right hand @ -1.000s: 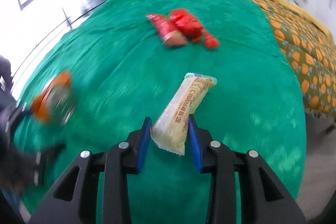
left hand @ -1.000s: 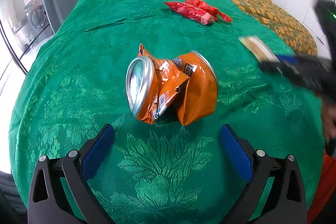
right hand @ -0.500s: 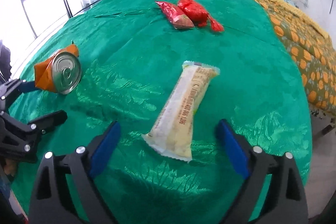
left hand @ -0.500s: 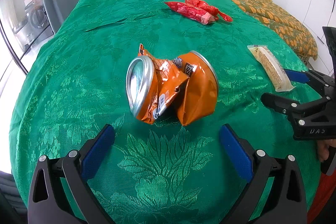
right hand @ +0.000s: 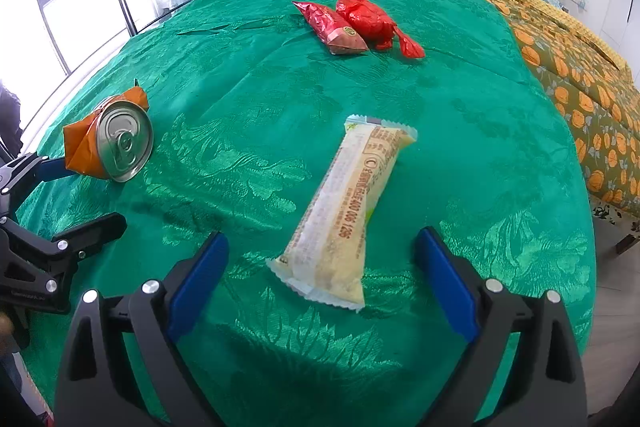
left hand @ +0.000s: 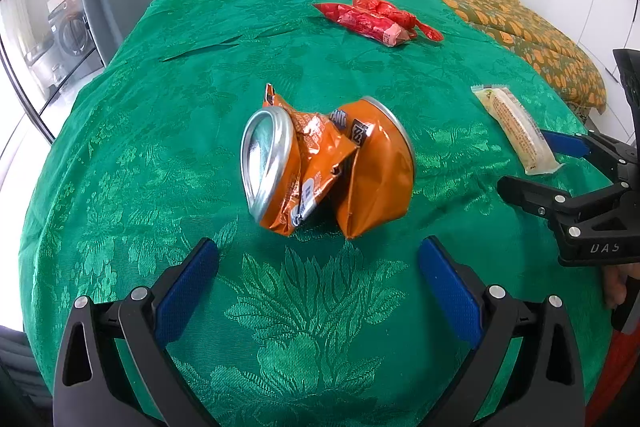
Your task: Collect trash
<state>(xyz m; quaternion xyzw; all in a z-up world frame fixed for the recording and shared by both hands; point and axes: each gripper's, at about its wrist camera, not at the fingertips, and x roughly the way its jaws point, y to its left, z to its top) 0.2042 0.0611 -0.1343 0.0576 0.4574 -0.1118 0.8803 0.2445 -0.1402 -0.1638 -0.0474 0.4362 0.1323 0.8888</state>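
Both grippers stand with jaws spread wide, holding nothing. Left gripper (left hand: 318,281) faces the crushed orange can (left hand: 326,165) just ahead. Right gripper (right hand: 320,271) straddles the near end of the pale snack bar (right hand: 346,209). Red wrappers (right hand: 354,25) lie farther back on the green bedspread (right hand: 240,87).

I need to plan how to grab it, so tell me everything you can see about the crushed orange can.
The crushed orange can looks like thin aluminium, folded sharply at its middle so both silver ends tilt apart. One end shows an unopened pull tab. Its printed skin is creased and torn. It lies on its side on the green bedspread, just ahead of the open left gripper, nothing else touching it.
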